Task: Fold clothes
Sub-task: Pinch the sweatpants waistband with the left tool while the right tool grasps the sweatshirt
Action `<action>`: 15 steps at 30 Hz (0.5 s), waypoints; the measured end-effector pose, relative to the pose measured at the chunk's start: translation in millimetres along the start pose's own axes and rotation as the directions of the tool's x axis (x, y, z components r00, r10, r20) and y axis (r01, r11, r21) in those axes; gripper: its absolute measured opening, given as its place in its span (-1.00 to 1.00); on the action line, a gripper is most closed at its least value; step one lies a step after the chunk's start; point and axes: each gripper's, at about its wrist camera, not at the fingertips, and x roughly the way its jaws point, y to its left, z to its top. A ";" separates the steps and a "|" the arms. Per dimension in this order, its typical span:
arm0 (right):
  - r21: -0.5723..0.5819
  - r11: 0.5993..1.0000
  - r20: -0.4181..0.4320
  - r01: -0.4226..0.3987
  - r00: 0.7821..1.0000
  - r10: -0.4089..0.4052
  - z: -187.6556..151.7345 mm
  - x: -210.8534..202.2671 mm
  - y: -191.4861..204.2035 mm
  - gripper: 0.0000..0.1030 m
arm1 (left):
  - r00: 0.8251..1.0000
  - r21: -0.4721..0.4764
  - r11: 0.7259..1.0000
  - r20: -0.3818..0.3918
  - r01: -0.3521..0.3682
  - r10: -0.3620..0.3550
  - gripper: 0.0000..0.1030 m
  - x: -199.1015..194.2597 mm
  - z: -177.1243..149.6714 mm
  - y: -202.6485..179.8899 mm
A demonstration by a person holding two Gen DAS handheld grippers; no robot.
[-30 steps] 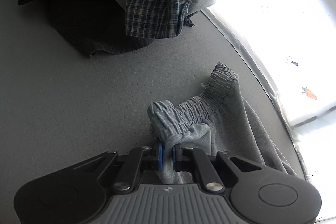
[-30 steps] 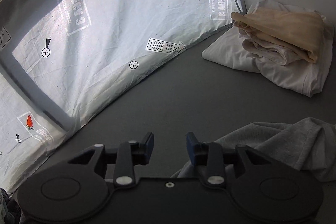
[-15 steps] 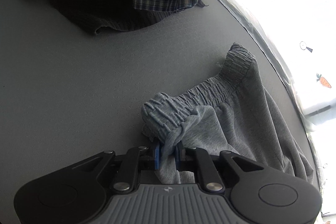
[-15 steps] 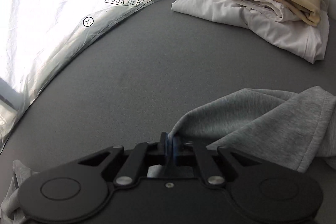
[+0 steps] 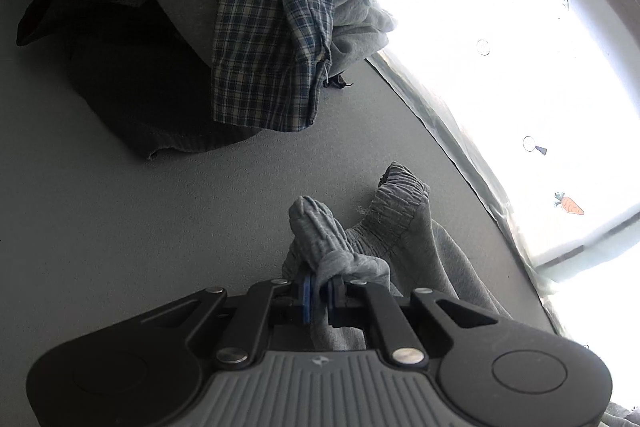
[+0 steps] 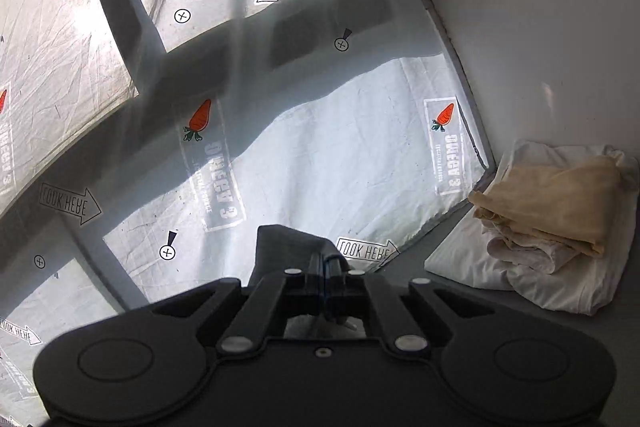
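Over on the left, the pile (image 5: 240, 39) sits at the far side of the grey table (image 5: 120, 219): dark cloth underneath, a plaid shirt (image 5: 272, 47) draped over it, a scrap of red on top. That lot is well apart from the action and waits its turn.

Nearer in, the left gripper (image 5: 319, 291) is clamped on a bunched corner of the grey sweatpants (image 5: 400, 227), right at the elastic waistband. The blue pads pinch a thick wad of fabric, and the rest of the garment trails off to the right along the table edge, by the bright printed sheet (image 5: 520, 67).

Across to the right gripper (image 6: 325, 269): its fingers are pressed together on a dark fold of cloth that stands up between them against the backlit sheet. It looks like the other end of the same pants, though this view cannot confirm it. Beyond it, a folded stack (image 6: 552, 227) of white and tan rests in the corner.

The risks from here: the right grip looks thin, so a sharp tug could pull the fabric free. The left holds a twisted bunch, which could leave the fold crooked. A wide swing might also drag cloth into the finished stack.
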 end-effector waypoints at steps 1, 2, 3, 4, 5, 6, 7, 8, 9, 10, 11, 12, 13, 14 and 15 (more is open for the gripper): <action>-0.006 0.999 -0.028 0.036 0.999 -0.036 -10.7 -6.5 -10.0 -0.98 | 1.000 -0.021 1.000 0.004 0.003 -0.003 -0.85 -3.4 2.0 6.4; -0.017 0.997 -0.068 0.071 0.995 -0.072 -23.2 -10.7 -20.1 -0.98 | 1.000 -0.038 0.999 0.006 0.002 -0.002 -0.85 -5.8 3.8 12.8; -0.036 0.994 -0.129 0.105 0.986 -0.109 -38.4 -10.9 -30.2 -0.98 | 1.000 -0.053 0.999 0.007 0.000 0.001 -0.86 -8.1 5.4 19.3; -0.053 0.989 -0.191 0.137 0.971 -0.145 -55.3 -11.4 -40.1 -0.98 | 1.000 -0.058 0.998 0.008 -0.013 0.013 -0.86 -8.8 6.8 26.1; -0.066 0.984 -0.254 0.166 0.951 -0.177 -75.0 -12.7 -49.5 -0.97 | 1.000 -0.064 0.998 0.005 -0.028 0.028 -0.86 -8.6 7.2 31.8; -0.081 0.978 -0.318 0.194 0.925 -0.209 -94.8 -13.4 -58.1 -0.96 | 0.999 -0.081 0.996 -0.003 -0.047 0.046 -0.86 -7.9 6.9 40.1; -0.091 0.972 -0.373 0.218 0.897 -0.236 -112.4 -14.0 -64.7 -0.95 | 0.998 -0.100 0.993 -0.020 -0.060 0.059 -0.86 -5.7 5.6 46.9; -0.087 0.968 -0.410 0.237 0.877 -0.251 -125.9 -16.5 -70.2 -0.93 | 0.997 -0.118 0.990 -0.036 -0.074 0.070 -0.86 -3.5 4.4 53.7; -0.083 0.963 -0.446 0.257 0.855 -0.266 -139.3 -18.9 -75.6 -0.89 | 0.995 -0.135 0.987 -0.053 -0.088 0.082 -0.86 -1.3 3.0 60.2; -0.080 0.958 -0.481 0.276 0.831 -0.280 -152.8 -21.4 -81.1 -0.85 | 0.994 -0.137 0.986 -0.068 -0.098 0.089 -0.86 0.7 0.3 63.9; -0.069 0.953 -0.505 0.295 0.814 -0.288 -164.1 -25.2 -86.3 -0.73 | 0.993 -0.128 0.987 -0.080 -0.099 0.089 -0.85 2.5 -2.4 64.9; -0.044 0.950 -0.505 0.309 0.814 -0.288 -169.8 -30.4 -90.2 -0.53 | 0.992 -0.107 0.989 -0.090 -0.099 0.090 -0.81 3.8 -5.8 64.3; -0.026 0.949 -0.498 0.313 0.819 -0.284 -171.4 -33.2 -92.0 -0.38 | 0.991 -0.084 0.991 -0.092 -0.103 0.095 -0.78 3.8 -8.9 63.6; -0.018 0.949 -0.488 0.313 0.826 -0.282 -170.9 -33.7 -91.8 -0.15 | 0.990 -0.064 0.992 -0.094 -0.110 0.104 -0.73 4.4 -11.0 61.4; -0.019 0.951 -0.479 0.309 0.832 -0.280 -169.3 -32.4 -91.0 -0.12 | 0.989 -0.047 0.992 -0.098 -0.119 0.114 -0.57 5.4 -13.0 60.6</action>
